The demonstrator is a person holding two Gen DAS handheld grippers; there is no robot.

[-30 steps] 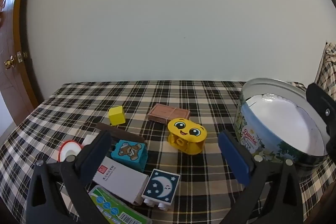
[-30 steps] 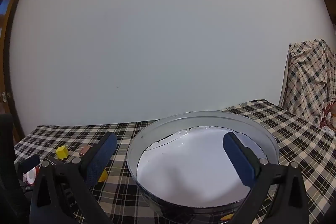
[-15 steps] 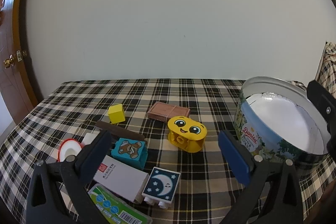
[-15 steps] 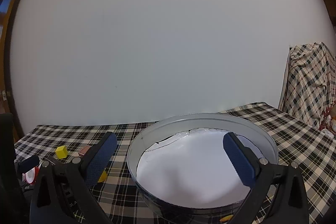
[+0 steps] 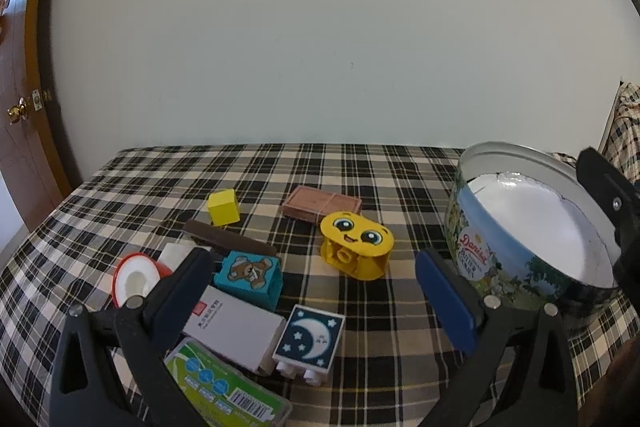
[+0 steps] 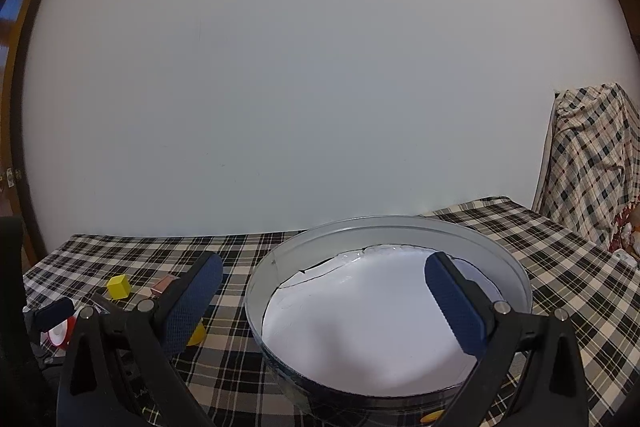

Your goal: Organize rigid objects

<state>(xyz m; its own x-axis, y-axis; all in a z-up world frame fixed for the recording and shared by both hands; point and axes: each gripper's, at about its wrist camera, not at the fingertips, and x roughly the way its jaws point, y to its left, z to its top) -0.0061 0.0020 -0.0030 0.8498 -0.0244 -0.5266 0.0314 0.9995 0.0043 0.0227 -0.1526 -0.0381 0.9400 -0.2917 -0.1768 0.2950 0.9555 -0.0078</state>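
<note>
Your left gripper point(image 5: 316, 291) hangs spread wide and empty over a cluster of small things on the checked desk point(image 5: 400, 171). Nearest you lie a green-labelled packet point(image 5: 228, 393), a white box point(image 5: 236, 327) and a navy block with a crescent moon point(image 5: 310, 341). Behind them sit a teal block with a bear point(image 5: 249, 277) and a red-rimmed white roll point(image 5: 134, 279), then a yellow smiling-face block point(image 5: 356, 245). Farther back rest a dark brown bar point(image 5: 228, 237), a small yellow cube point(image 5: 223, 207) and a flat brown brick point(image 5: 322, 205). Your right gripper point(image 6: 324, 303), also spread and empty, hovers above a round, white-lined biscuit tin point(image 6: 516, 279) at the right of the desk.
</note>
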